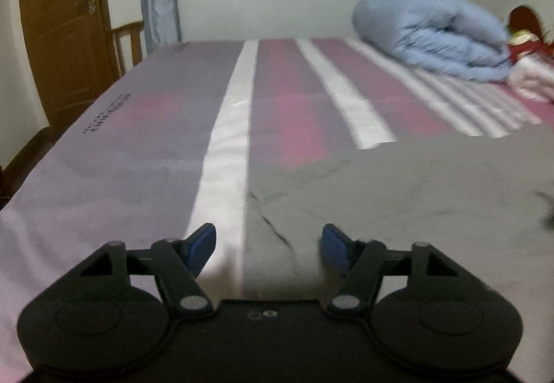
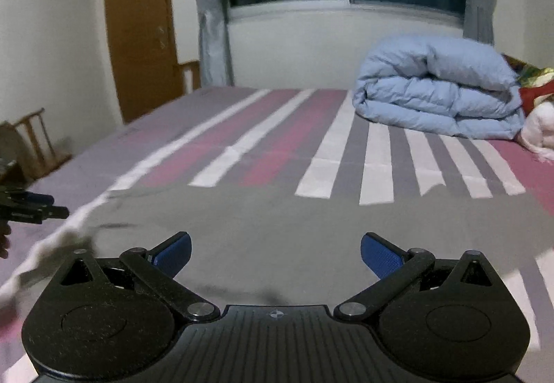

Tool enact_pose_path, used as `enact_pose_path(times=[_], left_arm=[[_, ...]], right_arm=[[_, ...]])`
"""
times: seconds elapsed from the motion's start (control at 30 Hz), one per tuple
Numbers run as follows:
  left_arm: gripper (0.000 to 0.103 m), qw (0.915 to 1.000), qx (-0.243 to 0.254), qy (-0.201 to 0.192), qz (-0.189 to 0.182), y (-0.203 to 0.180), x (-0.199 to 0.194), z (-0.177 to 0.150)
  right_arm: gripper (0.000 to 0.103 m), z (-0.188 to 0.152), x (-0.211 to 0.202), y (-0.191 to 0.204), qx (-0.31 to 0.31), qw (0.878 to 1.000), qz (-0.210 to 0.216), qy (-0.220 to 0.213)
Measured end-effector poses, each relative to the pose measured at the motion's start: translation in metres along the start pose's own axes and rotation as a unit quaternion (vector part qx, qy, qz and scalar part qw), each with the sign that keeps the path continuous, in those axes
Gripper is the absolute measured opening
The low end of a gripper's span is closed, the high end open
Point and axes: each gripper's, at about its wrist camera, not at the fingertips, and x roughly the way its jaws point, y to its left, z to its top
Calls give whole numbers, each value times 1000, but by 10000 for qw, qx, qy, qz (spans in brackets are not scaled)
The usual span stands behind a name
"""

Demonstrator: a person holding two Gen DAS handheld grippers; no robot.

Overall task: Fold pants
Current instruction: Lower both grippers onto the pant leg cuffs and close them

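Observation:
Grey pants (image 1: 398, 196) lie spread flat on the striped bed sheet (image 1: 138, 140); their left edge runs along a white stripe. My left gripper (image 1: 268, 248) hovers over that edge, its blue pads (image 1: 204, 244) apart with nothing pressed between them. In the right wrist view the pants (image 2: 277, 220) fill the middle of the bed sheet (image 2: 242, 126). My right gripper (image 2: 277, 255) stands open above the cloth, with its blue pads (image 2: 379, 256) wide apart. The left gripper (image 2: 31, 206) shows at that view's far left, beside the pants' edge.
A folded light-blue duvet (image 2: 436, 88) sits at the bed's far right, with a pink pillow (image 2: 540, 130) and red bedding beside it. A wooden door (image 1: 65, 29), a wooden chair (image 2: 34, 140), grey curtains (image 2: 211, 19) and a dark window line the far side.

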Motion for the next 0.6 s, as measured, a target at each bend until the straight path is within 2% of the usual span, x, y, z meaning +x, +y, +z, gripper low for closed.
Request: enact_pose_path(times=[0.1, 0.13, 0.17, 0.23, 0.33, 0.4, 0.43, 0.5, 0.6], left_arm=[[53, 9998, -51, 185, -105, 16, 46, 11], [53, 9996, -58, 222, -160, 21, 55, 14], [53, 9994, -39, 259, -226, 23, 65, 17], [54, 9987, 51, 355, -364, 27, 83, 26], [53, 9962, 201, 486, -693, 30, 96, 35], [52, 9935, 139, 631, -939, 34, 103, 38], [50, 9919, 99, 702, -1051, 36, 108, 40], [42, 9885, 15, 781, -1291, 39, 110, 44], [42, 9857, 57, 807, -1476, 43, 108, 45]], right_arm=[[103, 17, 63, -15, -256, 9994, -1, 216], [92, 21, 82, -19, -385, 9989, 39, 282], [75, 23, 97, -25, -481, 9981, 122, 377], [64, 28, 128, -34, -689, 9957, 275, 562], [64, 30, 160, -41, -1056, 9906, 420, 761], [64, 28, 172, -41, -1224, 9874, 519, 861], [64, 26, 182, -42, -1390, 9844, 439, 990], [64, 23, 192, -44, -1517, 9806, 444, 1157], [64, 25, 198, -51, -1569, 9783, 585, 1219]])
